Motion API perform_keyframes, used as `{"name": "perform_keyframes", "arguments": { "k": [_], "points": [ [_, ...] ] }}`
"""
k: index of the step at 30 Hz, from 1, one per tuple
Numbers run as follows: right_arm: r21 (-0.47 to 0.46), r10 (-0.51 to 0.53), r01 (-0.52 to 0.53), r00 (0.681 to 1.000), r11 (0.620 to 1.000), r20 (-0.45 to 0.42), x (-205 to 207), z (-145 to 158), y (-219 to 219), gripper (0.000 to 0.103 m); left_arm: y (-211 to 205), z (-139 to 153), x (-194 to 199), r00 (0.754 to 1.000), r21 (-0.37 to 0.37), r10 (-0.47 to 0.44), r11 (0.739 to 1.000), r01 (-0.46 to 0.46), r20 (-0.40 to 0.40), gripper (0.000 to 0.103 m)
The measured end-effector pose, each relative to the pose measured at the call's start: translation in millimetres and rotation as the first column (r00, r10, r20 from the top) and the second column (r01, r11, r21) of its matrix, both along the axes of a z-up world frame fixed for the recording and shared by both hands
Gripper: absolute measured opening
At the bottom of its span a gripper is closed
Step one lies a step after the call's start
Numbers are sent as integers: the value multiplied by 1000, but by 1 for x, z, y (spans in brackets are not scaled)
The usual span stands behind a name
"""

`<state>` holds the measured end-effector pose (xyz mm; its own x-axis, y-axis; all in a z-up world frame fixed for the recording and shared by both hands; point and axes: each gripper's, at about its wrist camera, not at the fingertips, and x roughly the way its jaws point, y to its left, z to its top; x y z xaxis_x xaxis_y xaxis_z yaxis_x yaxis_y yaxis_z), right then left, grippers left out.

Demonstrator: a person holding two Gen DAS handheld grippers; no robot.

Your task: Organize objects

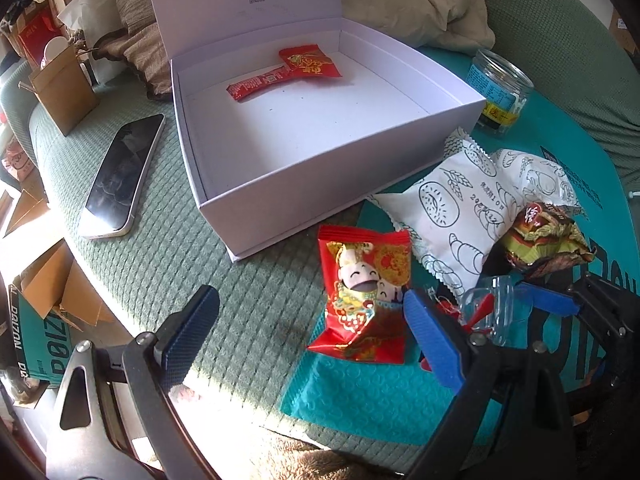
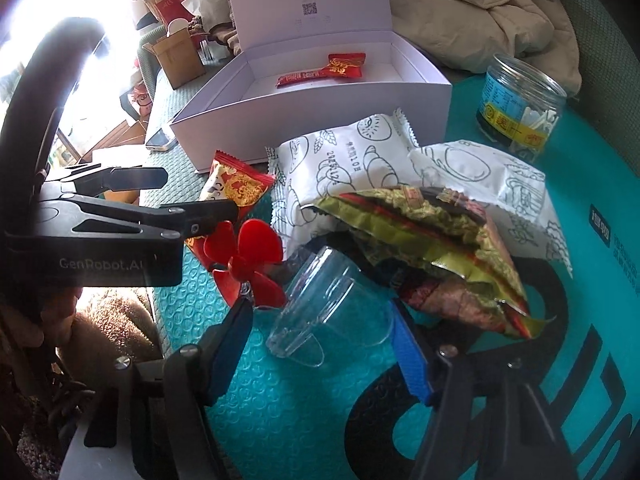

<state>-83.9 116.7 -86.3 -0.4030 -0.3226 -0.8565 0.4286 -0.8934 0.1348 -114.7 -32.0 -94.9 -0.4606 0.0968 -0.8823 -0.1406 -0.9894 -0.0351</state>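
Note:
A white box point(image 1: 332, 184) stands open on the green cushion, with two red packets point(image 1: 308, 62) lying inside. In front of it lies a red snack packet point(image 1: 364, 296), between the wide-open fingers of my left gripper point(image 1: 312, 300); the pads do not press on it. A clear plastic cup point(image 2: 332, 312) lies on its side on the teal mailer point(image 2: 280, 420). My right gripper point(image 2: 320, 306) straddles the cup: the right pad is at its wall, the left pad is still apart from it. A red propeller point(image 2: 240, 260) lies beside the cup.
Two white pastry-print packets point(image 2: 344, 160) and a green-gold packet point(image 2: 440, 232) lie past the cup. A clear jar point(image 2: 520, 104) stands at the back right and a phone point(image 1: 120, 176) left of the box. A beige jacket point(image 1: 420, 0) and paper bags point(image 1: 64, 88) crowd the back.

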Motion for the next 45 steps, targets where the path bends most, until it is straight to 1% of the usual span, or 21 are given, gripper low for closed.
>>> {"name": "perform_keyframes", "arguments": {
  "k": [3,5,6,7,8,9,11,13,15,22,28,33,39,41,42,44,45],
  "points": [
    [-3,1,-1,1000,1000,1,0,0,1,69,1,-1,-2,1000,3,-4,1000,4,-9,92],
    [0,1,-1,1000,1000,-6,2,1,2,61,2,-1,-2,1000,8,-8,1000,8,-10,85],
    [-1,-3,3,1000,1000,-15,3,2,3,57,2,-2,-2,1000,9,-10,1000,10,-8,78],
    [0,-3,3,1000,1000,-18,4,3,4,57,3,-3,-2,1000,12,-13,1000,13,0,67],
    [7,-2,3,1000,1000,-17,4,3,5,57,3,-7,-2,1000,20,-15,1000,15,22,60],
    [7,-5,5,1000,1000,-18,5,3,6,57,3,-12,-3,998,40,-21,999,19,55,48],
    [1,-15,15,1000,1000,-10,7,3,9,57,0,-12,-1,999,68,-12,998,8,48,47],
    [-2,-19,19,1000,1000,-8,8,3,11,57,1,-12,2,999,66,-16,998,13,48,43],
    [0,-20,20,1000,1000,-9,11,4,13,57,2,-12,6,999,70,-20,997,16,49,42],
    [7,-47,47,999,999,-10,21,6,29,56,1,-7,22,999,74,-9,997,5,49,41],
    [23,-59,59,998,998,-11,33,7,42,56,0,-1,35,998,114,-24,993,16,64,41],
    [30,-54,54,999,998,-6,40,8,46,56,12,0,44,993,128,-82,989,71,84,41],
    [42,-22,23,1000,999,-13,51,8,48,56,25,-4,56,982,141,-148,981,131,117,41],
    [34,-14,14,1000,999,-5,52,7,48,59,28,-5,60,979,133,-164,980,148,118,41],
    [25,-12,12,1000,1000,3,51,5,48,63,29,-5,61,979,130,-167,980,152,118,41],
    [9,-12,12,1000,1000,28,49,2,48,66,29,-4,60,979,132,-168,980,152,118,41],
    [8,-10,10,1000,1000,26,50,2,48,68,29,-4,61,979,131,-168,980,152,119,41]
  ]
}}
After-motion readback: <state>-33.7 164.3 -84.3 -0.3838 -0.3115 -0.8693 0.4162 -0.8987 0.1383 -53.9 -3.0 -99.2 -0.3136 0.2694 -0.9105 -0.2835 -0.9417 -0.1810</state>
